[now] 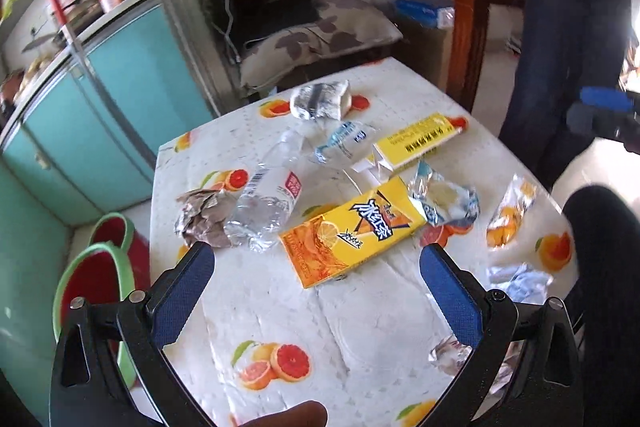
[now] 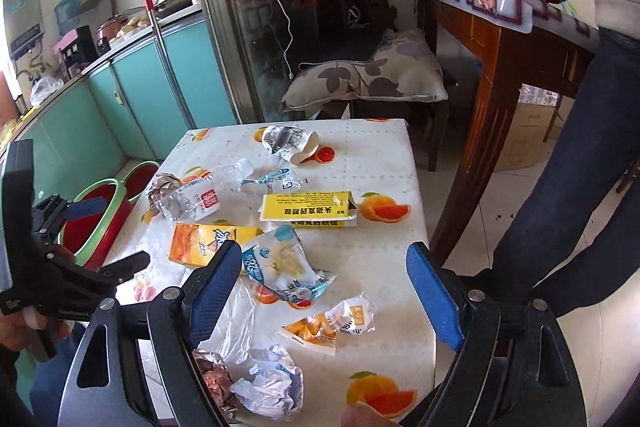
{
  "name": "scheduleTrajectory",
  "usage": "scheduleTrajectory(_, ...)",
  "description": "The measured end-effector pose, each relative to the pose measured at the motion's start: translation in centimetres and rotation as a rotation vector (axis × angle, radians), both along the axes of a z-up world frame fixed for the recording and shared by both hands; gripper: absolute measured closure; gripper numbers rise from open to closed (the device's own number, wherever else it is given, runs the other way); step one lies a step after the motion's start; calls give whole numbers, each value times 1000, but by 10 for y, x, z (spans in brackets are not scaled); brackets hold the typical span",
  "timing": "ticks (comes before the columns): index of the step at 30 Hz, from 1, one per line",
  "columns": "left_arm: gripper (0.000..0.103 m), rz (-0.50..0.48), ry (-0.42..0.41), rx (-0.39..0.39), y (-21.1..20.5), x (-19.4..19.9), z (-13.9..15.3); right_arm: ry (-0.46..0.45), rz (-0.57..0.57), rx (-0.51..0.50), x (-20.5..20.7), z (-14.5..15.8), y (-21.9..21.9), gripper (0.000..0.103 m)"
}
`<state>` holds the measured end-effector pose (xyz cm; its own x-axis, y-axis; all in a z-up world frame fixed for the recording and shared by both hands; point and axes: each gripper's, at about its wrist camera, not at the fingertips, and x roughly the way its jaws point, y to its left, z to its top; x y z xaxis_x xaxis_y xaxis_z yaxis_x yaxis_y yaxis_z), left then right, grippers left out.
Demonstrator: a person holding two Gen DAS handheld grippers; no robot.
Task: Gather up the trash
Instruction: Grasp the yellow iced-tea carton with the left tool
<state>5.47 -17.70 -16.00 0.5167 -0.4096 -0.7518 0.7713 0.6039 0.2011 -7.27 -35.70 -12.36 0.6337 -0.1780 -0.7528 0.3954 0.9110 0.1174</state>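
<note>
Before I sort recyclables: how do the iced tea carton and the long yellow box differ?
The iced tea carton is orange-yellow with lemon artwork and looks closed; the long yellow box is plainer, slimmer, and has one end torn open. The carton lies nearer the left gripper; the box lies farther back. Both lie flat on the table.

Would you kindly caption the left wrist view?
Open left gripper hovers over yellow tea carton amid table litter.

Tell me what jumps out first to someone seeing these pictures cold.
The litter on the fruit-print table: a bright yellow tea carton at the centre, a crushed clear bottle left of it, crumpled wrappers around. Both the left hand-held gripper and right hand-held gripper hover open, empty. A red basin sits below the table's left edge.
</note>
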Motion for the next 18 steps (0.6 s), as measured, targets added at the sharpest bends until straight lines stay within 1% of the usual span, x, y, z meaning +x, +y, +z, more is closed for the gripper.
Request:
scheduleTrajectory(2, 0, -60, 19, 46, -14, 1, -11, 2, -19, 11, -1, -5, -5, 19)
scheduleTrajectory(4, 0, -97, 22, 78, -24, 4, -19, 13, -32, 30, -2, -10, -11, 19)
scheduleTrajectory(6, 0, -133, 24, 133, -36, 8, -29, 20, -44, 40, -2, -13, -15, 19)
scheduleTrajectory(8, 0, -175, 4, 178, -47, 8, -39, 29, -55, 39, -4, -16, -19, 19)
scheduleTrajectory(11, 0, -256, -17, 269, -64, 8, -54, 32, -72, 52, -8, -19, -26, 19)
scheduleTrajectory(14, 0, -338, -8, 340, -76, 7, -68, 37, -97, 61, -9, -23, -34, 19)
scheduleTrajectory(16, 0, -365, -9, 375, -83, 8, -76, 42, -110, 71, -10, -28, -39, 19)
scheduleTrajectory(18, 0, -369, 6, 397, -87, 13, -83, 45, -116, 79, -10, -31, -43, 19)
